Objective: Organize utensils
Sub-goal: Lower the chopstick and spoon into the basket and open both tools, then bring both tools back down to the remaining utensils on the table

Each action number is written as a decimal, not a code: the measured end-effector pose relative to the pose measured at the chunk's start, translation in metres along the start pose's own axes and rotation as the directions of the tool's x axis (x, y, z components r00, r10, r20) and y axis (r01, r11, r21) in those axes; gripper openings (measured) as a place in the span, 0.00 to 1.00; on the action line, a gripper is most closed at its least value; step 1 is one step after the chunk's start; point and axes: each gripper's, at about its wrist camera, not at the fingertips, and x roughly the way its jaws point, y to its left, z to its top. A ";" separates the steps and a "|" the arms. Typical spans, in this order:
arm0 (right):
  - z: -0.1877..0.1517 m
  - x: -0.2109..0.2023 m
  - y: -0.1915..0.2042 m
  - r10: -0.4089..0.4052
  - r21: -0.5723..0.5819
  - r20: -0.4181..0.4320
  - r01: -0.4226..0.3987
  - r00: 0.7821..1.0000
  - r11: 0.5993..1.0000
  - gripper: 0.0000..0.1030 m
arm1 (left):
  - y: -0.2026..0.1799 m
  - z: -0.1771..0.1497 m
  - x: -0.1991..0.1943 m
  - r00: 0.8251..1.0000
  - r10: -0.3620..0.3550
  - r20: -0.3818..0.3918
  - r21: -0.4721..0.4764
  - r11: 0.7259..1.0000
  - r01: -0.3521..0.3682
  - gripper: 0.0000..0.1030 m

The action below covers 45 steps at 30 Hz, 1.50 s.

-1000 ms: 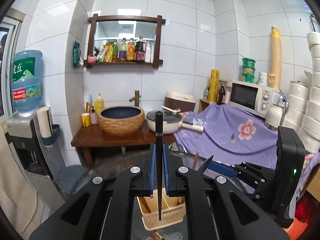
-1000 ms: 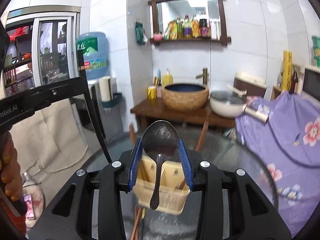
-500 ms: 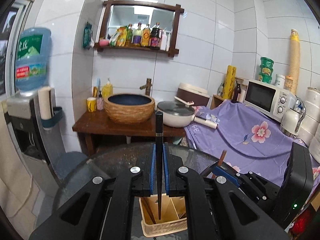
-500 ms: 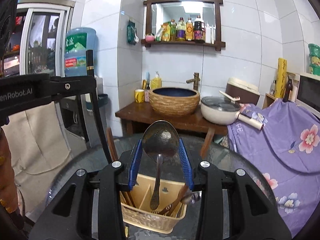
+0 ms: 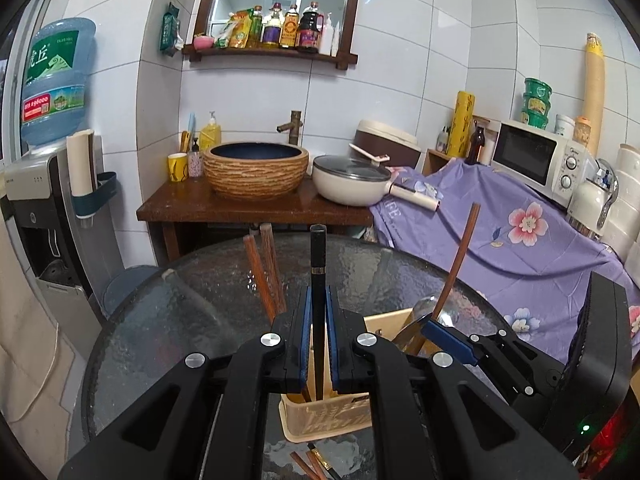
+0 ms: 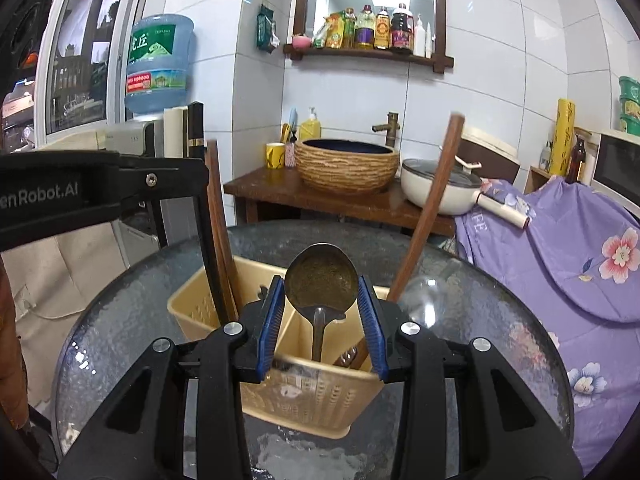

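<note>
My left gripper [image 5: 319,336] is shut on a black chopstick [image 5: 318,264], held upright with its lower end inside the beige utensil caddy [image 5: 332,420]. My right gripper [image 6: 322,312] is shut on a metal spoon [image 6: 322,282], bowl up, handle down in the caddy [image 6: 304,396]. Brown chopsticks [image 5: 264,276] stand in the caddy's left compartment, and one [image 6: 428,212] leans in the right compartment. The right gripper also shows in the left wrist view [image 5: 448,338]. The black chopstick also shows in the right wrist view [image 6: 200,184].
The caddy stands on a round glass table [image 5: 192,320]. More chopsticks [image 5: 312,464] lie on the glass at its near side. Behind are a wooden stand with a basin [image 5: 256,172], a pot [image 5: 352,184] and a purple cloth [image 5: 520,236].
Both grippers have come down toward the caddy. The chopstick and the spoon now reach into it, and the caddy looks closer and larger.
</note>
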 end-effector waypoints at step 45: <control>-0.149 -0.077 -0.024 0.095 0.183 -0.283 -0.044 0.954 0.982 0.71 | -0.005 -0.201 -0.023 0.926 -0.002 -0.378 0.037 0.999 0.017 0.59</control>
